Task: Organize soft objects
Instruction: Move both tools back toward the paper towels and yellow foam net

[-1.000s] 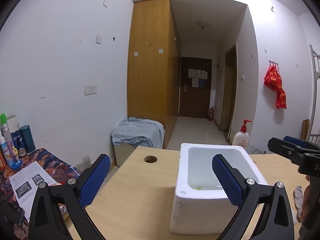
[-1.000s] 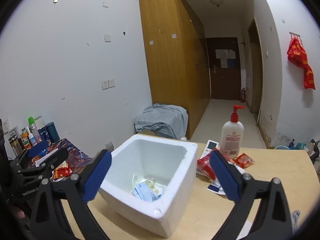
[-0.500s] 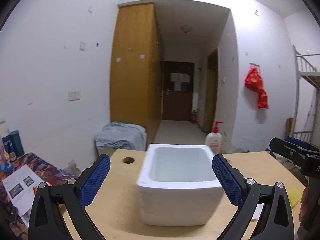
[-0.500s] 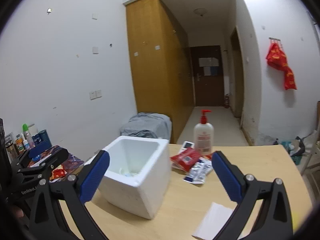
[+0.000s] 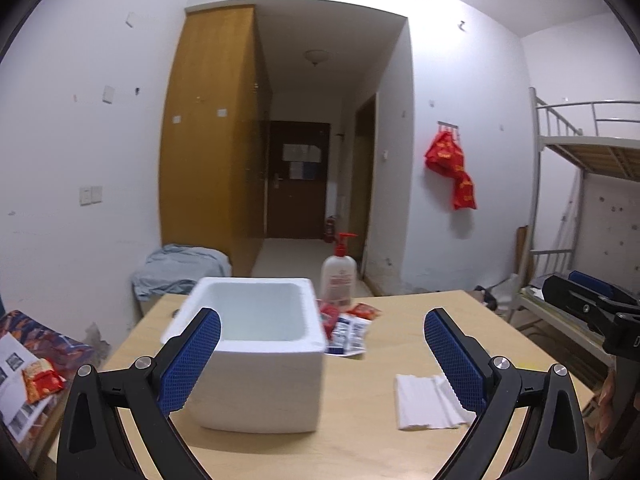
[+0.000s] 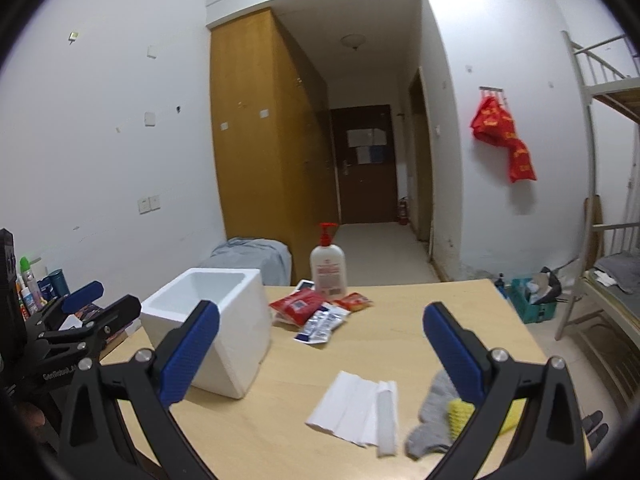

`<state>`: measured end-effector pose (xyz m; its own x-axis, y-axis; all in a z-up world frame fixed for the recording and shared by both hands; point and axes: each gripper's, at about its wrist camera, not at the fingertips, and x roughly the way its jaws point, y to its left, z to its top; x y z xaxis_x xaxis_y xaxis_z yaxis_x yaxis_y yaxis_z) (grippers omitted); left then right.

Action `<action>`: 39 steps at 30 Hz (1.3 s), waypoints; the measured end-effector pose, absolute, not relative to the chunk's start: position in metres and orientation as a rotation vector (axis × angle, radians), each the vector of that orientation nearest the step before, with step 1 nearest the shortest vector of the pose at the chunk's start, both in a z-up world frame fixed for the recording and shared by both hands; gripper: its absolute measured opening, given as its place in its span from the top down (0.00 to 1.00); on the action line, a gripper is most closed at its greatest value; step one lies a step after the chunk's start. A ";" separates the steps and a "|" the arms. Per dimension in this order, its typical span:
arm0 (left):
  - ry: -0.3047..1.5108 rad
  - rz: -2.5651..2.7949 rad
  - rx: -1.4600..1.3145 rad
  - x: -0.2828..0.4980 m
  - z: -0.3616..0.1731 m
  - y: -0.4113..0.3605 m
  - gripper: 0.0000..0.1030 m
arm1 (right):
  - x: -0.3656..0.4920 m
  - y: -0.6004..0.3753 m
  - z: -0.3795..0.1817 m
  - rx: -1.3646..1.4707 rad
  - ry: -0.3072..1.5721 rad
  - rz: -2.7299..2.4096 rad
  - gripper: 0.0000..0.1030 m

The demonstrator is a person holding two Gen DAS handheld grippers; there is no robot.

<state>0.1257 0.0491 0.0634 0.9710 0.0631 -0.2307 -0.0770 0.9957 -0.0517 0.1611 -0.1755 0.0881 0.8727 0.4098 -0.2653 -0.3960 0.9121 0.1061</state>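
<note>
Right wrist: tissue [image 6: 356, 410] lies lengthwise away.

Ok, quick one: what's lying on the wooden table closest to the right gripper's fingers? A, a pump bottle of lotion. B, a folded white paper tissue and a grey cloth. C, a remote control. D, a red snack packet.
B: in the right wrist view the folded white paper tissue and the grey cloth lie nearest the right gripper, on the wooden table.

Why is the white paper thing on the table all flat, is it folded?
Yes, folded. The white tissue lies flat on the wooden table, with creases and overlapping layers showing along its right side, beside a grey sock.
</note>
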 end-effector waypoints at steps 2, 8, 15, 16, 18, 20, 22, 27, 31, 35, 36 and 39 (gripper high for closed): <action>0.228 0.046 -0.062 0.123 0.063 0.038 0.01 | 0.155 -0.185 0.086 0.051 0.283 0.400 0.00; 0.221 -0.005 -0.044 0.117 0.065 0.013 0.01 | 0.140 -0.210 0.085 0.076 0.256 0.335 0.00; 0.166 -0.032 -0.048 0.107 0.070 -0.005 0.01 | 0.130 -0.230 0.080 0.085 0.242 0.298 0.00; 0.165 -0.039 -0.049 0.106 0.070 -0.008 0.01 | 0.130 -0.232 0.078 0.082 0.244 0.294 0.00; 0.169 -0.050 -0.051 0.108 0.069 -0.011 0.01 | 0.129 -0.236 0.076 0.085 0.244 0.289 0.00; 0.173 -0.059 -0.054 0.109 0.068 -0.014 0.01 | 0.129 -0.239 0.075 0.090 0.243 0.283 0.00; 0.174 -0.065 -0.061 0.111 0.066 -0.016 0.01 | 0.127 -0.244 0.074 0.091 0.238 0.275 0.00; 0.167 -0.080 -0.080 0.115 0.065 -0.021 0.01 | 0.122 -0.253 0.071 0.097 0.234 0.254 0.00; 0.166 -0.097 -0.076 0.119 0.062 -0.027 0.01 | 0.123 -0.256 0.066 0.095 0.244 0.242 0.00; 0.185 -0.113 -0.068 0.124 0.055 -0.034 0.01 | 0.124 -0.260 0.062 0.094 0.253 0.236 0.00; 0.188 -0.117 -0.067 0.125 0.054 -0.035 0.01 | 0.124 -0.262 0.061 0.094 0.256 0.234 0.00; 0.200 -0.126 -0.066 0.128 0.050 -0.038 0.01 | 0.124 -0.265 0.058 0.096 0.266 0.224 0.00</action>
